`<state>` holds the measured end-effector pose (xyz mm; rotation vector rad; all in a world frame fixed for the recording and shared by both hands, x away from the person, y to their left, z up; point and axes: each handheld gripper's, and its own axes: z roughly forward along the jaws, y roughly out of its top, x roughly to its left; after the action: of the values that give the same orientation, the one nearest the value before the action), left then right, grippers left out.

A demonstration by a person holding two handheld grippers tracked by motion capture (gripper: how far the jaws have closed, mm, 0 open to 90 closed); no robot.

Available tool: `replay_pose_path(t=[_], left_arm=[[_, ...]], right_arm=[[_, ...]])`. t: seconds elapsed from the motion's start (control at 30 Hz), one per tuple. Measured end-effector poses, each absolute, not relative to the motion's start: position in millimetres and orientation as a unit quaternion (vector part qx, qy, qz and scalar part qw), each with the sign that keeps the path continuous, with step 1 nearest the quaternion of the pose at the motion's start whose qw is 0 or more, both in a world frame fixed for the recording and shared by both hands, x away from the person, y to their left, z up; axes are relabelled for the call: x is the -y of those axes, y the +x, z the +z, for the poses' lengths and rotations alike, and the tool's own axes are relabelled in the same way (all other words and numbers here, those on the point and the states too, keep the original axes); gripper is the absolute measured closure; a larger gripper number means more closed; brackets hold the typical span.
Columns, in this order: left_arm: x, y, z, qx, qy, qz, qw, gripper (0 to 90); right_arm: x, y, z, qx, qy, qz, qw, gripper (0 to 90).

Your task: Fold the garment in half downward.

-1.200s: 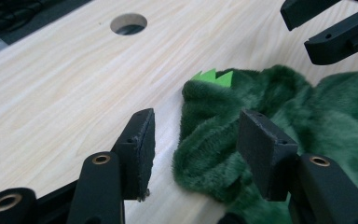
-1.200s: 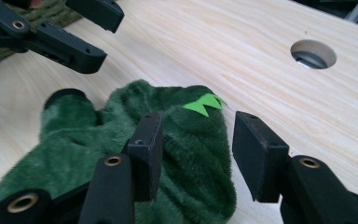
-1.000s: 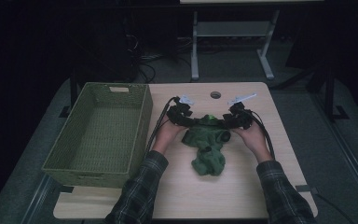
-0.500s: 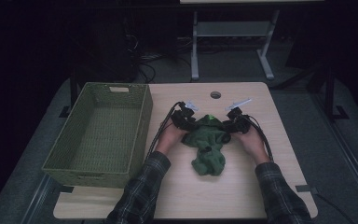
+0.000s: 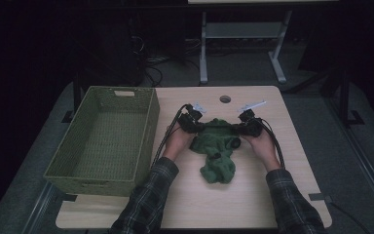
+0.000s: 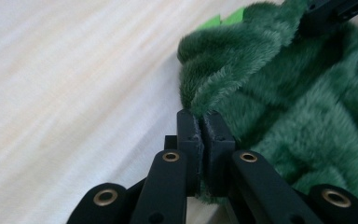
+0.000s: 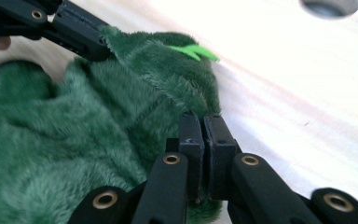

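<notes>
A: Bench (image 5: 272, 195), light wood, with a woven green basket (image 5: 104, 141) on its left side, nothing in it. Green plush cloth (image 5: 216, 146) sits mid-bench, well apart from the basket's near wall.

B: How does it lie?

A: Long axis runs toward the person: a wide far edge, then a bunched tail trailing back between the forearms. The two grippers hold that far edge, one at each corner.

B: Left gripper (image 5: 195, 124)?

A: Its fingers have just been closing and now pinch a fold of the cloth's left corner; in the left gripper view the pile bulges out just past the fingers (image 6: 190, 130). Left hand is the one nearer the basket.

B: Right gripper (image 5: 246, 127)?

A: Same: just been closing, clamped on the right corner, fabric caught between the fingers (image 7: 216, 135). A bright green tag (image 7: 193, 51) sticks up on the far edge between the two grips.

B: Next, by your reading?

A: Likely a lift by that edge; the tail would hang below the fingers.
</notes>
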<state>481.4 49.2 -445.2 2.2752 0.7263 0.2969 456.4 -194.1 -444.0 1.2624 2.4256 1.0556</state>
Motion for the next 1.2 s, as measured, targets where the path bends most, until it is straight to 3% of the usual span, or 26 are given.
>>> replay_pose_path(t=[0.43,1.2], left_arm=[[-54,464,-400,-0.264,0.862,0.145,0.407,86.6],[-71,386,-392,-0.22,0.855,0.149,0.446,86.6]], right_arm=[[205,448,-408,-0.806,0.421,0.401,0.111,87.5],[209,377,-394,-0.813,0.348,0.452,0.115,87.4]])
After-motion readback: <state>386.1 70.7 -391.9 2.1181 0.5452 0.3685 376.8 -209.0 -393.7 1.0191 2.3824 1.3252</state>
